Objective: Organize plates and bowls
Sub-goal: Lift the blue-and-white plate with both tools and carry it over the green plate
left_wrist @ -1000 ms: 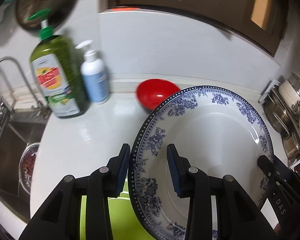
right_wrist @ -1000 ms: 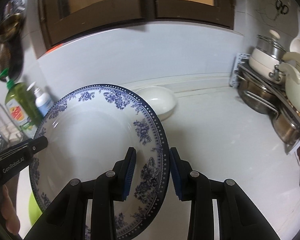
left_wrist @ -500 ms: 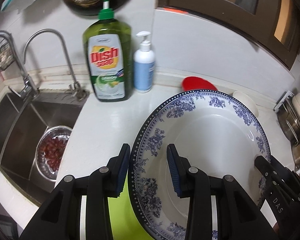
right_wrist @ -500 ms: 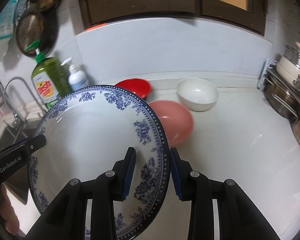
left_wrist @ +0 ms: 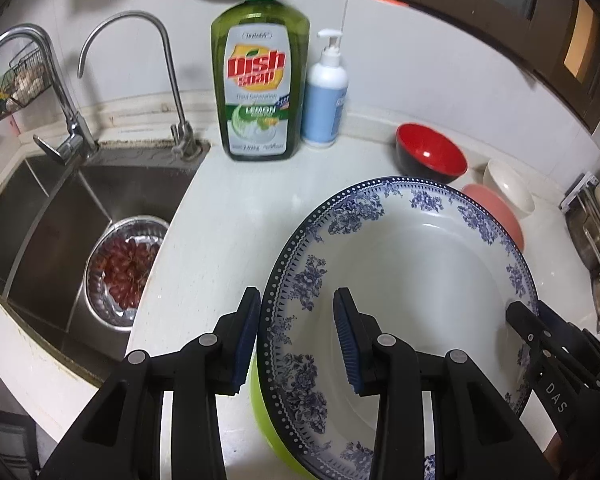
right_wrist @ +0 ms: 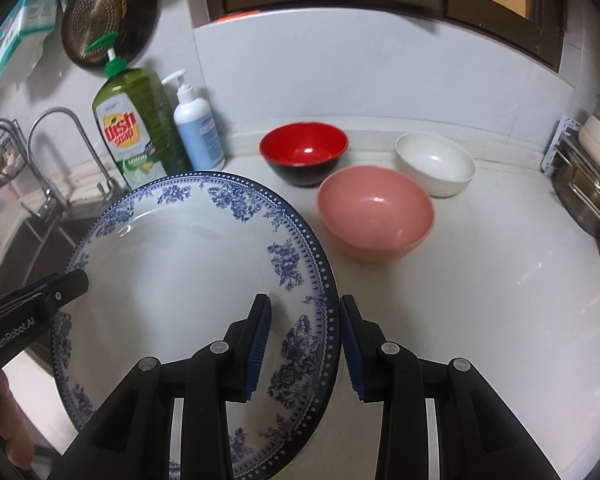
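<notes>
A large white plate with a blue floral rim [left_wrist: 412, 264] is held between both grippers above the counter. My left gripper [left_wrist: 298, 332] is shut on its left rim. My right gripper [right_wrist: 306, 342] is shut on its right rim [right_wrist: 180, 280]. A green plate or bowl [left_wrist: 266, 412] lies directly under it, mostly hidden. A red bowl [right_wrist: 304, 152], a pink bowl [right_wrist: 376, 212] and a white bowl [right_wrist: 434, 162] stand upright behind it on the white counter [right_wrist: 480, 300].
A green dish soap bottle [left_wrist: 260, 80] and a white-blue pump bottle [left_wrist: 326, 92] stand at the back wall. The steel sink [left_wrist: 40, 224] at left holds a colander of red fruit [left_wrist: 124, 268]. Pots on a rack [right_wrist: 588, 184] stand at right.
Both grippers and the plate have moved back and lower, tilting down; the sink and the bowls have come further into view. The hold on the plate is unchanged.
</notes>
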Demonstrator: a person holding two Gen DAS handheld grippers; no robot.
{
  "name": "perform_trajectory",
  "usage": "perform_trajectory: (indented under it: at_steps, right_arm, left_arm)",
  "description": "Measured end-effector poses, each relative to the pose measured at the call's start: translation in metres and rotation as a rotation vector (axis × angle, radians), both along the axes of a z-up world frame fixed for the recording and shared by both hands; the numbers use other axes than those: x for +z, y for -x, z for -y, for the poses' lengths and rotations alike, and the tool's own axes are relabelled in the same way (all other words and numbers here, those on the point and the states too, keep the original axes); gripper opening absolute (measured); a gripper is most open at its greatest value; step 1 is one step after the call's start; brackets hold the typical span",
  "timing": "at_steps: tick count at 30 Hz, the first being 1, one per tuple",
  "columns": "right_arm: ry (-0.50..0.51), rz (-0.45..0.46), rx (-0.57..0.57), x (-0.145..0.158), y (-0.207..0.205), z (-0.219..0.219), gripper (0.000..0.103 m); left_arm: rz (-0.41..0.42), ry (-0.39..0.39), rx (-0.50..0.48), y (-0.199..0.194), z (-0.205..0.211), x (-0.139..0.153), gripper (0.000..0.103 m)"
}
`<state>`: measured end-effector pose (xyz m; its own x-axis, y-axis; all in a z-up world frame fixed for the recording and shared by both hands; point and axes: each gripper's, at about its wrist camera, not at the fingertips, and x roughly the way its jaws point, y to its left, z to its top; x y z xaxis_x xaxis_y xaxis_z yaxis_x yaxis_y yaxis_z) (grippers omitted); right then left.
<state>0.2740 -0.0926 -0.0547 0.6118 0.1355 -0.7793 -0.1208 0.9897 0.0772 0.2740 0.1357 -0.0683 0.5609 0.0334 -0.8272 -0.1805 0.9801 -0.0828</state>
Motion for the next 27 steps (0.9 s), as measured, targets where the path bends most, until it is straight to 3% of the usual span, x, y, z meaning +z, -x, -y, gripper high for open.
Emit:
perform_trajectory:
  at_steps: [15,27]
  right_arm:
    - [0.036,-0.109,0.041,-0.036,0.001,-0.012,0.036]
    - [0.041,-0.186,0.054,-0.059,-0.004,-0.013,0.037]
  left_arm:
    - [-0.127,0.001,0.020,0.005,-0.004,-0.047,0.037]
    - [-0.183,-0.010,0.028,-0.002,-0.006,-0.069,0.037]
